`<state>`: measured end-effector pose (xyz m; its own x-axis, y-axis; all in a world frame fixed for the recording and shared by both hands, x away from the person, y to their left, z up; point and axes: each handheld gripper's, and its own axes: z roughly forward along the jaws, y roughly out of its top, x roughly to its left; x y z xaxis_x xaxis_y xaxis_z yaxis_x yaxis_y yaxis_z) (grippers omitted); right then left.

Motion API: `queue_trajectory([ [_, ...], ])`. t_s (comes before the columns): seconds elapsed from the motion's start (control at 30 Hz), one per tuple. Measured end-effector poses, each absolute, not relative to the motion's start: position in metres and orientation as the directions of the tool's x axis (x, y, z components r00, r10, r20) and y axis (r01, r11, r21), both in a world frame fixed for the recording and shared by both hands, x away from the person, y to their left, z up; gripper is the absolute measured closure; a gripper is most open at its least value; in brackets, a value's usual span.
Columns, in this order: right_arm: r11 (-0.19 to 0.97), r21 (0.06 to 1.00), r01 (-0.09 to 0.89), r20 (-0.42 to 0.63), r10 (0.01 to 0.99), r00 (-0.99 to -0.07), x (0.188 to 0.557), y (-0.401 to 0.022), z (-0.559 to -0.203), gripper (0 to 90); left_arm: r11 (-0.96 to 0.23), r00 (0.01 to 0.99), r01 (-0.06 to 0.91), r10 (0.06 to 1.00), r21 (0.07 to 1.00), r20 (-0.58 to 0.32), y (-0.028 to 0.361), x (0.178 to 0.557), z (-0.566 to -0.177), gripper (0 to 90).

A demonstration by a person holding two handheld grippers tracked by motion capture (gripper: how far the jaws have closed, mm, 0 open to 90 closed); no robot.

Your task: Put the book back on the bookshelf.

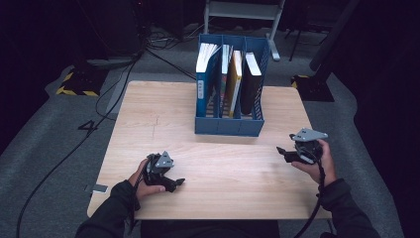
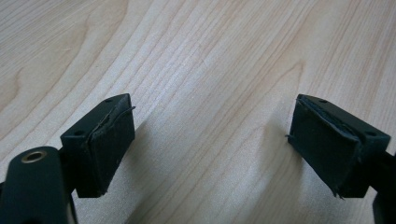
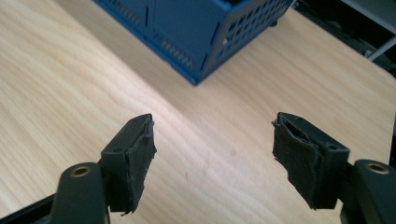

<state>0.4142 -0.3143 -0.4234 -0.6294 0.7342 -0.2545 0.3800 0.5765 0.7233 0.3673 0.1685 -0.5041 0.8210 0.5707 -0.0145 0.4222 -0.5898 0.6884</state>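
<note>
The left tongs [image 1: 179,182] rest spread on the table [image 1: 163,114]; the right tongs [image 1: 281,151] hang spread near the blue file box [image 1: 228,126], which stands at the table's far middle. In the left gripper view the pads [image 2: 109,144] hold nothing. In the right gripper view the box corner [image 3: 196,77] lies ahead; its books [image 1: 234,82] look stiff and rather heavy, best pinched at the upper spine.

4 books [image 1: 233,74], 1 blue file rack [image 1: 229,126], 2 grippers [image 1: 166,176], 1 table [image 1: 148,119]

pale matt wood-grain table [image 1: 148,114]; blue perforated plastic file rack [image 1: 229,125]; worn matt black pads [image 3: 140,158].
</note>
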Motion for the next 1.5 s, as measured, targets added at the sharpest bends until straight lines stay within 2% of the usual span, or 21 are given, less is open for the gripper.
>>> queue_trajectory([
  [0.47,0.58,0.7,0.418,-0.214,0.728,-0.651,0.388,-0.353,-0.471,29.4,-0.588,0.819,0.425,0.573,0.688,-0.016,0.168,0.368,-0.504,14.4],
  [0.77,0.5,0.722,0.478,-0.098,0.758,-0.645,0.373,-0.378,-0.496,28.7,-0.588,0.819,0.425,0.574,0.689,-0.015,0.168,0.368,-0.504,14.4],
  [1.0,0.407,0.746,0.526,-0.004,0.793,-0.609,0.365,-0.398,-0.503,24.4,-0.588,0.818,0.425,0.574,0.688,-0.014,0.168,0.367,-0.504,14.5],
  [1.5,0.399,0.745,0.534,-0.004,0.804,-0.595,0.362,-0.4,-0.504,24.0,-0.588,0.818,0.425,0.575,0.688,-0.014,0.168,0.367,-0.504,14.4],
])
